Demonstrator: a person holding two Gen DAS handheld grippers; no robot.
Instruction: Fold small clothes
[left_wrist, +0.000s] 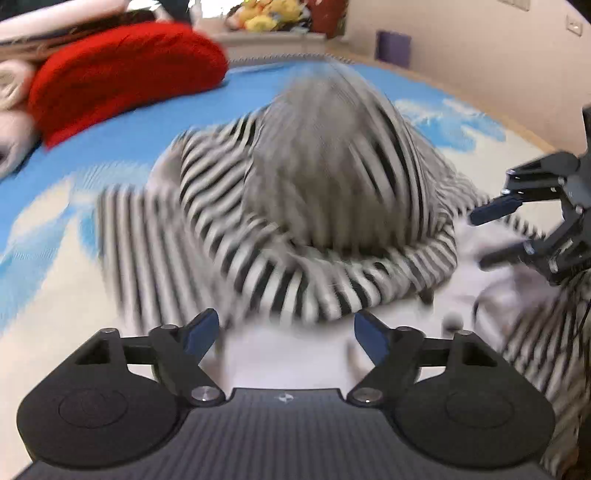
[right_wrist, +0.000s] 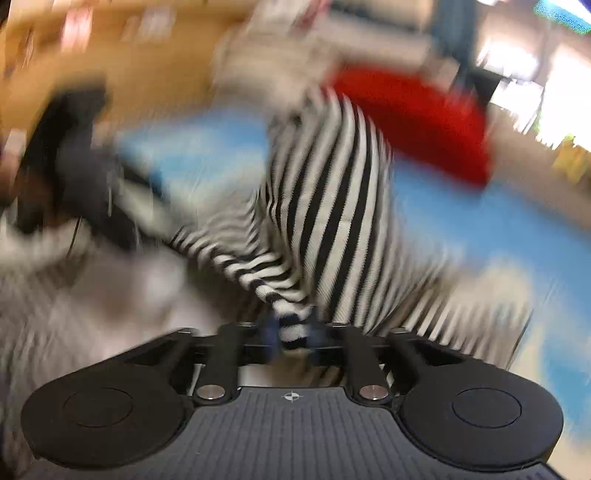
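Note:
A black-and-white striped garment (left_wrist: 314, 206) lies heaped on the blue-and-white mat (left_wrist: 110, 147), blurred by motion. My left gripper (left_wrist: 286, 334) hovers just in front of its near edge, open, with nothing between its blue pads (left_wrist: 201, 332). In the right wrist view a bunched strip of the striped garment (right_wrist: 332, 206) runs down into my right gripper (right_wrist: 291, 334), whose pads sit close against the cloth on both sides. The right gripper (left_wrist: 487, 236) also shows at the right edge of the left wrist view, beside the heap.
A red cloth (left_wrist: 122, 74) lies on a pile of pale fabrics at the mat's far left. A low white cabinet with soft toys (left_wrist: 266, 18) stands behind. Pale grey cloth (right_wrist: 92, 280) is spread to the left of the right gripper. A wall borders the mat on the right.

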